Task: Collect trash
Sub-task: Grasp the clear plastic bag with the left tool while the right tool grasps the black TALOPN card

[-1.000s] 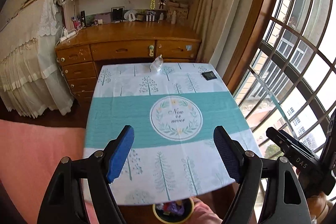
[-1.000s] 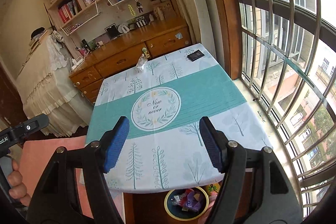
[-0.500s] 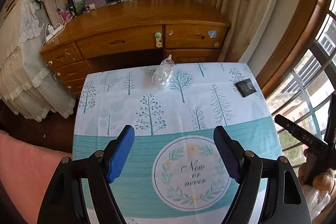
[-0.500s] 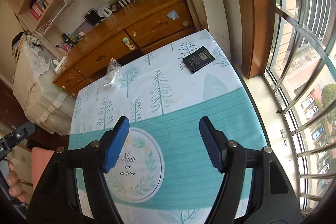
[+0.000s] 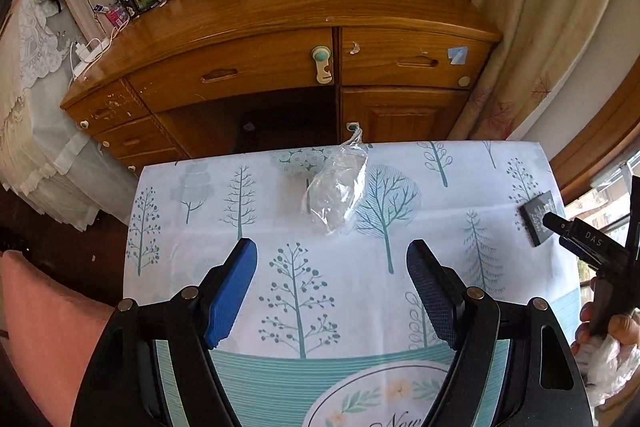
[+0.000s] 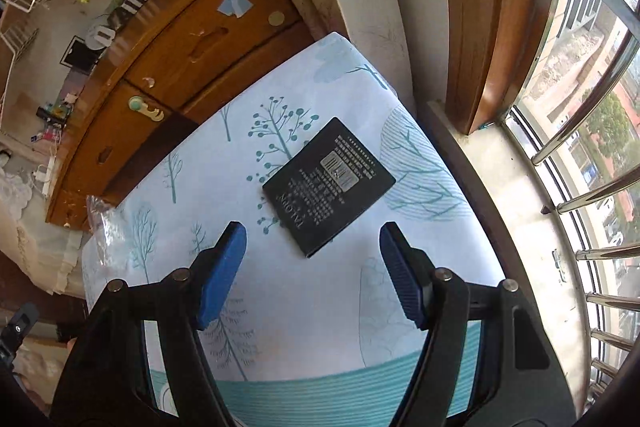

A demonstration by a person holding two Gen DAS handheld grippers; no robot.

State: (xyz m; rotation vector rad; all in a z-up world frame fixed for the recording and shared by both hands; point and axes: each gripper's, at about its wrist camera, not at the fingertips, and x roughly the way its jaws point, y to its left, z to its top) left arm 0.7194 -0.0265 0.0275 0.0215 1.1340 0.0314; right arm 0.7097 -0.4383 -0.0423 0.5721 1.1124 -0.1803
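Note:
A crumpled clear plastic bag (image 5: 337,188) lies near the far edge of the table with the tree-print cloth (image 5: 280,227). My left gripper (image 5: 332,267) is open and empty, just short of the bag. A flat black packet with white print (image 6: 329,186) lies near the table's far right corner; it also shows in the left wrist view (image 5: 538,217). My right gripper (image 6: 313,255) is open and empty, its fingertips just short of the packet. The bag's edge shows at the left of the right wrist view (image 6: 105,227).
A wooden desk with drawers (image 5: 280,67) stands right behind the table. A curtain (image 5: 540,7) and a barred window (image 6: 580,147) are on the right. A pink surface (image 5: 44,327) lies left of the table.
Both grippers have moved forward over the table toward its far edge. The bag and the black packet now sit much closer to the open jaws.

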